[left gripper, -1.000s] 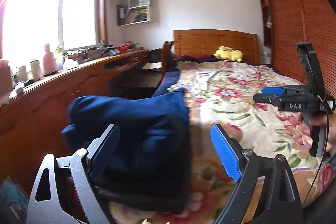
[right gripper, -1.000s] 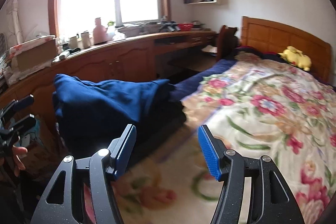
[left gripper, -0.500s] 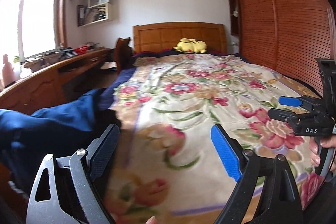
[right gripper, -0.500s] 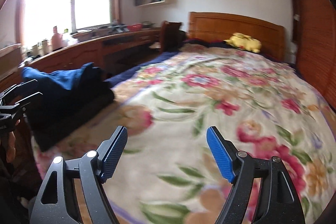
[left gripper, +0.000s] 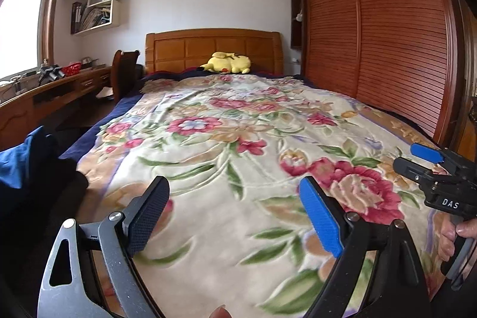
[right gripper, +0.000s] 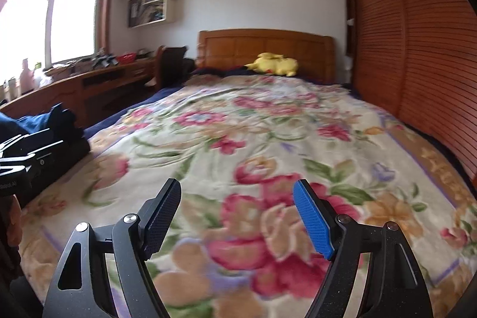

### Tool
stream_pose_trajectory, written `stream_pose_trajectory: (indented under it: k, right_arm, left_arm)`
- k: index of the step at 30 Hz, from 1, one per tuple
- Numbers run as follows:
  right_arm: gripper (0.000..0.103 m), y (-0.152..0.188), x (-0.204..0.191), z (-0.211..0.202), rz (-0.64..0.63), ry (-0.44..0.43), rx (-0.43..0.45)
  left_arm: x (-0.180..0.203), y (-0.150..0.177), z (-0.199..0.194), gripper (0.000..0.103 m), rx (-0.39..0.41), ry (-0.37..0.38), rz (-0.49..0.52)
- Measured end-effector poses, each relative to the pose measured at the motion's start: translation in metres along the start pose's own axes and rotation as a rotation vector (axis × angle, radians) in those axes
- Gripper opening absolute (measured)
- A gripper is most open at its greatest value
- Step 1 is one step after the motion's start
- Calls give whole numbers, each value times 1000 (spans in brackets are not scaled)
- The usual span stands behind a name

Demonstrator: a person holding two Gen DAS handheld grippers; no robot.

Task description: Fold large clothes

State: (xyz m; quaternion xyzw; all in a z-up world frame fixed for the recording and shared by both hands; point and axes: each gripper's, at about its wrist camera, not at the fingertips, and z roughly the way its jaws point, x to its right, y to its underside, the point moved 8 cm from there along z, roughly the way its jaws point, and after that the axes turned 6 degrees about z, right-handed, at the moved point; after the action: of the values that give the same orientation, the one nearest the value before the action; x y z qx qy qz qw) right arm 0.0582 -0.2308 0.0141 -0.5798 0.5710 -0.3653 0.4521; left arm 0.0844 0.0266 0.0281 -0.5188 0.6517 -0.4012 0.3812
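Off at the left edge now, blue clothes [left gripper: 21,163] leave both grippers' view

The blue clothes [left gripper: 18,166] run off the left edge of my left view, so I can't see their full shape. In the right view the near blanket [right gripper: 238,243] is blurred.

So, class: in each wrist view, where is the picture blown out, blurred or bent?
Left wrist view: window blown out, wardrobe doors bowed by the fisheye. Right wrist view: window glares white, floral blanket smeared near the lens, headboard soft.
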Motion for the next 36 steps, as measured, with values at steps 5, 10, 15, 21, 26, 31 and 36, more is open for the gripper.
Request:
stream_pose_trajectory:
  k: [5,10,15,21,26,31,36]
  right_arm:
    - [79,15,9,-7,9,25,31]
    - [79,29,13,-1,40,21,49]
    - [79,33,18,13,46,11,39]
    - [79,33,20,18,53,4,41]
    - [79,34,19,18,52,1,43]
    - [79,35,20,18,45,3,42]
    - [79,36,20,17,43,-3,42]
  left_arm:
    - [18,2,7,90,24,4,-15]
    - [24,11,12,90,26,-4,-25]
    - [23,20,19,90,9,-34,-27]
    - [25,27,22,90,-2,-38,-7]
    - [26,28,20,90,-3,-32,-9]
    - [24,30,19,90,-1,-35,-13]
    - [23,30,19,90,2,-30,-16]
